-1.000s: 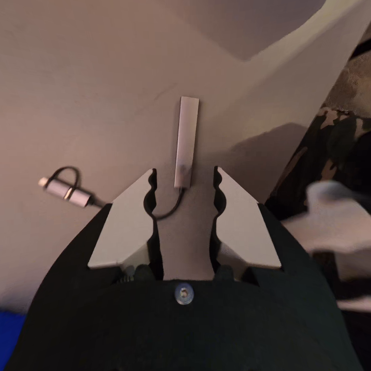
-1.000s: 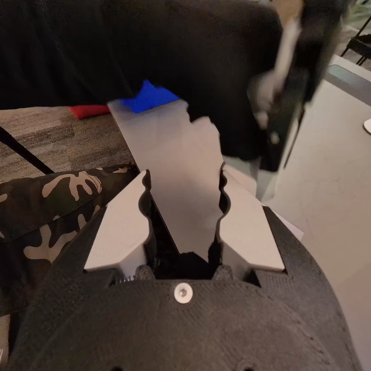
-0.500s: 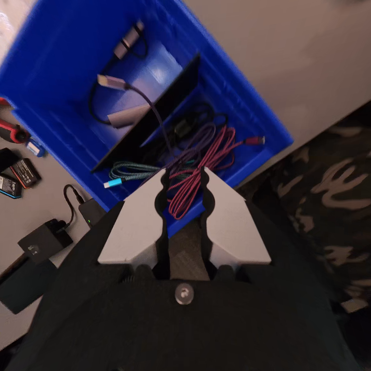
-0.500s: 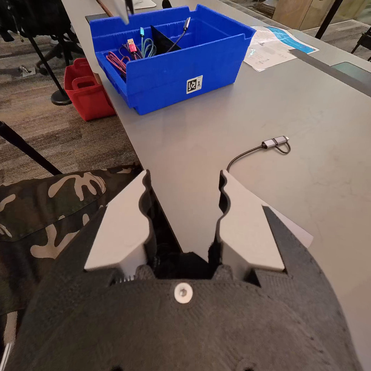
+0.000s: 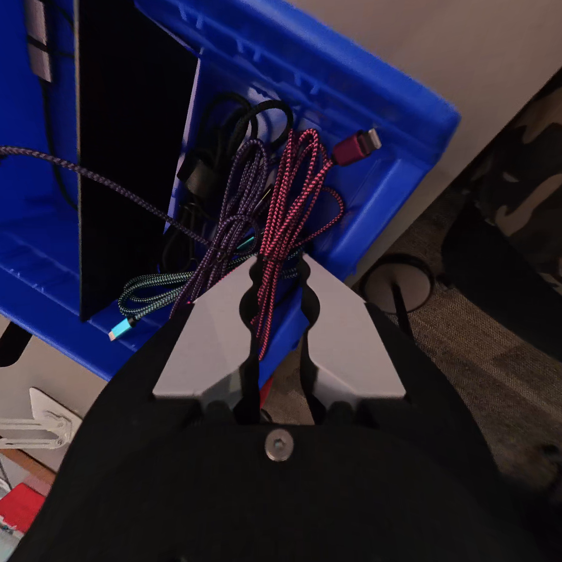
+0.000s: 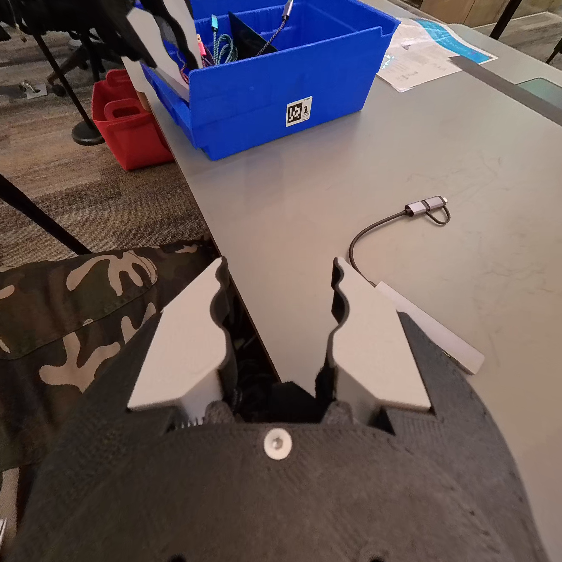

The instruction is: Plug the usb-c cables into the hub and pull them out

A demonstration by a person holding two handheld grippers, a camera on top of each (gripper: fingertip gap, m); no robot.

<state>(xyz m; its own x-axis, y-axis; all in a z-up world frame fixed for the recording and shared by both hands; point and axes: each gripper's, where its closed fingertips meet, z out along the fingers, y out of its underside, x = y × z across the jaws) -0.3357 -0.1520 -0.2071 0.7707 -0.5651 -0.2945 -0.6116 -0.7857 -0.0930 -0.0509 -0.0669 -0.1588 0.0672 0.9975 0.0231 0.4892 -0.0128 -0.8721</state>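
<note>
The left gripper point(image 5: 277, 267), fingers apart, hung over the limp red cable point(image 5: 286, 209) mid-frame; its stiff plug point(image 5: 355, 147) looked the better hold.

The right gripper point(image 6: 278, 264) was also spread, empty.

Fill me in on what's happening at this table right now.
A person works two handheld grippers. The left gripper is open over the blue bin, its fingers on either side of the red braided cable bundled among other cables; nothing is gripped yet. The right gripper hangs open and empty over the grey table. The hub lies beside it with nothing visibly plugged in.
</note>
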